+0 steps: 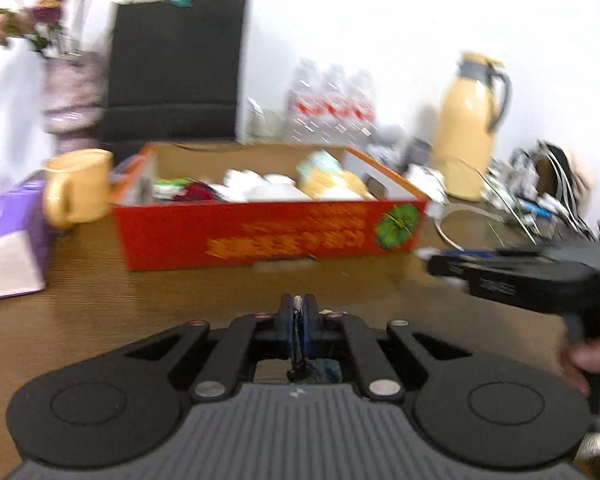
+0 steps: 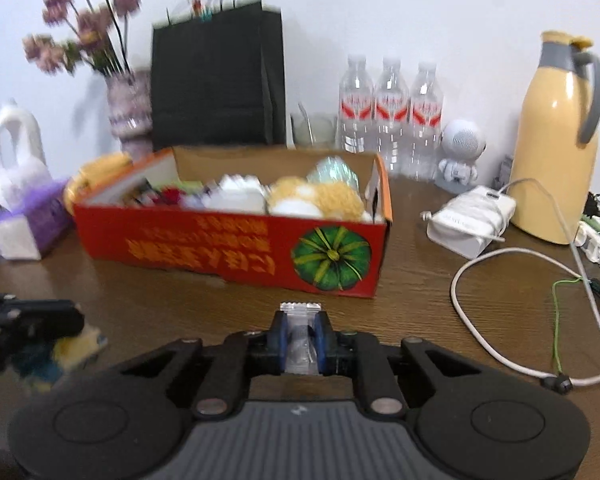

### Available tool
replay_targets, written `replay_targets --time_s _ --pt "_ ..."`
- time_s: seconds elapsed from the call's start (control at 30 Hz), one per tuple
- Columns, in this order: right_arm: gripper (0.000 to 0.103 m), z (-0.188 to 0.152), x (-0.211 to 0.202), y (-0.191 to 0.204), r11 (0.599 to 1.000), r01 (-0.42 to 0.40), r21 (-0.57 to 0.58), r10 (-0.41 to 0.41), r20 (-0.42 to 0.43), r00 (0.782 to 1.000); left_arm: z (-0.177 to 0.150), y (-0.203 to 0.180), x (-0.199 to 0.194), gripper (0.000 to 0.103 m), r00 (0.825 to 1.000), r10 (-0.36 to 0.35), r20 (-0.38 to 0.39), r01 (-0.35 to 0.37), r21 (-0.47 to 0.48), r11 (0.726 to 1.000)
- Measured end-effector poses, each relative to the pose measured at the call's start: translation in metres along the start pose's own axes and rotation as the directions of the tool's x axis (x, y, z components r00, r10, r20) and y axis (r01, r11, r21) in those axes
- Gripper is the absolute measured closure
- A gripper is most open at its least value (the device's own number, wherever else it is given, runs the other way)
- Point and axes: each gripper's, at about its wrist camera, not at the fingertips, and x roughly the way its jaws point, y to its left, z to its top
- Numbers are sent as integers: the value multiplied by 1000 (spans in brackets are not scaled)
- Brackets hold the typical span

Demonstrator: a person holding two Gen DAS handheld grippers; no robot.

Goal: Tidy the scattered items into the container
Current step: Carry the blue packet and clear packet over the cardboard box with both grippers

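My right hand-held gripper (image 2: 300, 334) is clamped on a small clear plastic sachet (image 2: 300, 344), whose crimped end sticks out past the blue pads (image 2: 281, 334). My left hand-held gripper (image 1: 299, 320) is squeezed almost fully together on something thin and dark (image 1: 299, 336); the blur keeps me from telling what it is. In the right wrist view a blue and yellow packet (image 2: 66, 354) hangs under the left one.

Both tools point at the red cardboard box (image 2: 236, 248) with a green pumpkin printed on its near wall. It sits mid-bench on the brown wooden bench (image 2: 412, 312), toward the back edge, and holds a yellow and white plush toy (image 2: 316, 200), white bits and a pale green bundle.

Left of the box are a yellow mug (image 1: 78, 186) and a purple tissue box (image 1: 8, 236). Behind it stand a black paper bag (image 2: 216, 80), a vase of pink flowers (image 2: 130, 108) and three water bottles (image 2: 390, 116). Toward the right edge lie a white charger (image 2: 470, 220) with its cable and a yellow thermos jug (image 2: 556, 144).
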Motion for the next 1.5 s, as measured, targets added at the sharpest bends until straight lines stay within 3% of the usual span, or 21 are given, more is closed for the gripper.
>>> replay_targets --time_s 0.17,0.33,0.47,0.6,0.9,1.07,1.3,1.4,1.5 --pt "90 -7 -53 12 998 -34 48 30 82 996 -5 15 -38 98 998 36 57 -31 -84 996" --pt "90 -26 -87 29 997 -74 7 73 82 994 -22 9 -79 98 987 96 130 -90 -55 994" --pt "90 -42 -102 43 998 -52 -28 54 72 996 -27 11 -91 98 986 105 131 -98 -64 993" --pt "90 -36 -110 46 997 -78 -14 79 91 993 -16 16 -92 98 978 118 171 -110 -58 992" --pt "90 19 -89 37 996 -93 -8 93 191 977 40 31 -52 98 965 83 250 -62 -90 994" --pt "90 74 -64 27 994 -110 -21 112 237 965 101 49 -12 98 965 32 262 -3 -110 994" --pt "90 156 -22 3 990 -140 22 130 253 959 171 63 35 98 963 48 265 -23 -100 995" --pt "90 185 0 -5 986 -160 41 146 232 962 196 66 63 98 978 30 205 -11 -92 996" --pt "90 210 35 -13 984 -165 67 155 138 978 215 71 107 98 997 8 71 0 -107 994"
